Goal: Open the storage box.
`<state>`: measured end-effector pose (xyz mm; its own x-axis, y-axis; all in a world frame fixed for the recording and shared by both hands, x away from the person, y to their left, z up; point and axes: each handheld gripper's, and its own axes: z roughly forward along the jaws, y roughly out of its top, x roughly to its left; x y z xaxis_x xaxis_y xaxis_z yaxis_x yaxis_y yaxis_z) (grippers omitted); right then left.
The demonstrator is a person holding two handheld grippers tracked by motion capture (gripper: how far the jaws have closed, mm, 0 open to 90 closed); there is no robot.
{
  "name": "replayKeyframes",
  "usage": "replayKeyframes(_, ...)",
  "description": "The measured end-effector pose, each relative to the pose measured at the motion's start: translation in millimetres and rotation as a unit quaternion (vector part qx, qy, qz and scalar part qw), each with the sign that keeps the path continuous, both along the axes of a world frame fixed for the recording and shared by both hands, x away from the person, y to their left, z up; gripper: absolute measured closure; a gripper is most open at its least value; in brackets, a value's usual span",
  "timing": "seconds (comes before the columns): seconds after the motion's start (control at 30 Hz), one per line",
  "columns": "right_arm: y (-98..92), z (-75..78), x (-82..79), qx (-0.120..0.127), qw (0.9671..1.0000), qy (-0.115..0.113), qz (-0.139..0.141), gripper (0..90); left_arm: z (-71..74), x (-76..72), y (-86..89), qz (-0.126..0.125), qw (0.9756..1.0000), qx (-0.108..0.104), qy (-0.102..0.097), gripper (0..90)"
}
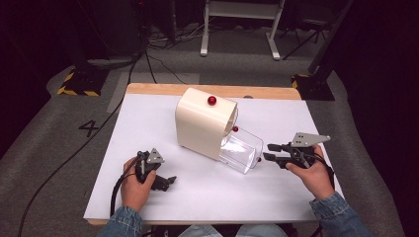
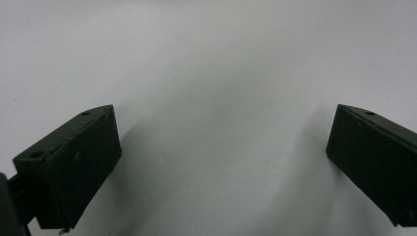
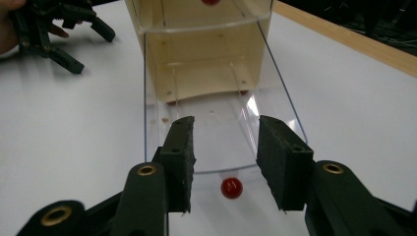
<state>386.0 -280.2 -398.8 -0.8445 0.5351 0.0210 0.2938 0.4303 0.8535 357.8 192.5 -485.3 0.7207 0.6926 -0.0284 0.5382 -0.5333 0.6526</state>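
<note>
A cream box (image 1: pixel 202 123) with a red knob (image 1: pixel 212 100) on top stands mid-table. A clear drawer (image 1: pixel 240 150) sticks out of its front, toward the right gripper. The drawer's front carries a small red knob (image 1: pixel 258 159). My right gripper (image 1: pixel 267 151) hovers just off that front, open, its jaws pointing at the drawer. In the right gripper view the right gripper (image 3: pixel 225 123) frames the clear drawer (image 3: pixel 216 98), and the red knob (image 3: pixel 231 187) sits low between the jaws, untouched. My left gripper (image 1: pixel 170 180) rests on the table at the front left, open. The left gripper (image 2: pixel 221 162) faces bare white surface.
The white tabletop (image 1: pixel 148 128) has a wooden strip (image 1: pixel 163 89) along its far edge. Beyond it lie grey floor, cables and stand legs. The left hand's gripper (image 3: pixel 64 29) appears far off at the upper left of the right gripper view.
</note>
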Motion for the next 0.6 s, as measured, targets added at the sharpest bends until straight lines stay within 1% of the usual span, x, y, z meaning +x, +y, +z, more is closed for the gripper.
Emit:
replayKeyframes(0.1,5.9,11.7,3.0,0.01,0.9999,-0.006,0.005,58.3,0.1,0.1,0.0,0.0,1.0,0.0,0.001,0.0)
replayKeyframes(0.13,5.9,11.7,3.0,0.01,0.9999,-0.006,0.005,58.3,0.2,0.2,0.0,-0.001,1.0,0.0,0.002,0.0)
replayKeyframes(0.33,23.6,31.3,10.7,0.016,0.9997,-0.014,0.015,56.5,0.2,0.2,0.0,-0.001,1.0,0.0,0.002,0.0)
replayKeyframes(0.37,23.6,31.3,10.7,0.016,0.9997,-0.014,0.015,56.5,0.2,0.2,0.0,-0.001,1.0,0.0,0.002,0.0)
replayKeyframes(0.43,31.4,34.2,16.6,0.017,0.9996,-0.016,0.014,53.4,0.1,0.1,0.0,0.0,1.0,0.0,0.001,0.0)
replayKeyframes(0.47,31.4,34.2,16.6,0.017,0.9996,-0.016,0.014,53.4,0.0,-0.1,0.0,0.0,1.0,0.0,0.001,0.0)
replayKeyframes(0.5,36.3,34.6,21.9,0.017,0.9996,-0.018,0.015,52.3,0.0,-0.1,0.0,0.0,1.0,0.0,0.0,0.0)
replayKeyframes(0.53,36.3,34.6,21.9,0.017,0.9996,-0.018,0.015,52.3,0.0,-0.2,0.0,0.0,1.0,0.0,0.001,0.0)
replayKeyframes(0.57,41.2,34.0,27.9,0.02,0.9995,-0.015,0.017,52.6,-0.2,-0.3,0.0,0.0,1.0,-0.001,0.0,0.0)
replayKeyframes(0.6,41.2,34.0,27.9,0.02,0.9995,-0.015,0.017,52.6,-0.2,-0.3,0.0,0.0,1.0,-0.001,0.0,0.0)
